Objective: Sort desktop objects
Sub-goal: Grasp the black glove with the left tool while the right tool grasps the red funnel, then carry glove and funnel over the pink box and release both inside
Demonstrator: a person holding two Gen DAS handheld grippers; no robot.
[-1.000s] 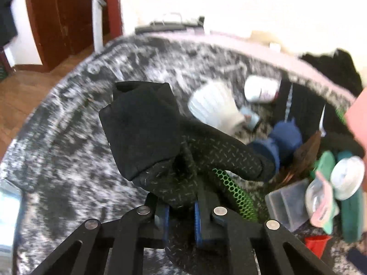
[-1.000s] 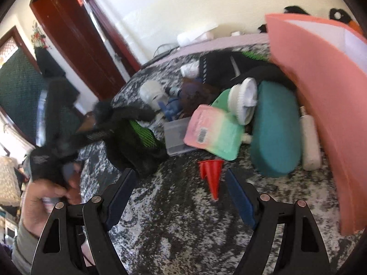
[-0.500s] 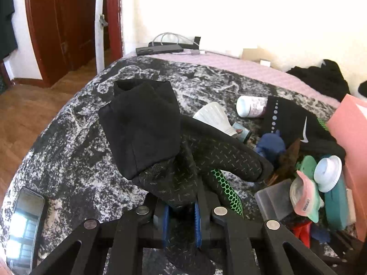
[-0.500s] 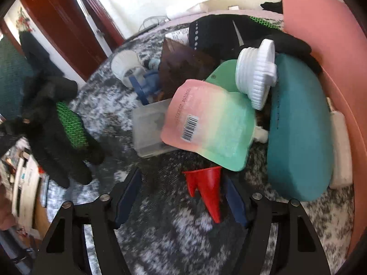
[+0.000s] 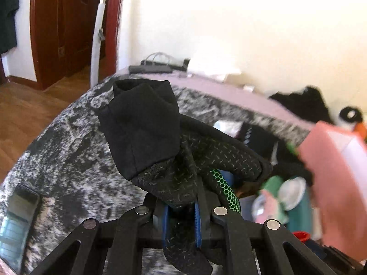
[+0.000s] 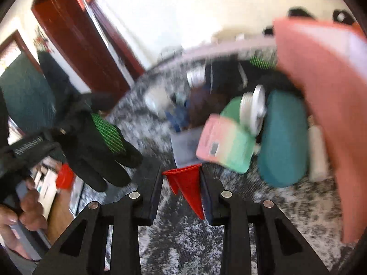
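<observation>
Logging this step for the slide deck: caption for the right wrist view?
Right gripper closes around a red cone on the mottled tabletop, clutter pile beyond.

my left wrist view looks close along its fingers; my right faces the same clutter, black glove (image 5: 183, 151) at frame left (image 6: 91, 137).

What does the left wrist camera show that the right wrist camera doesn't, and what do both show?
Only the left wrist view shows a phone lying on the mottled cover and the left tool from behind, shut on the black glove. Only the right wrist view shows the right tool closed around a red cone and a hand gripping the left handle. Both show the glove, the pink board, the teal case and the pink-green pouch.
</observation>
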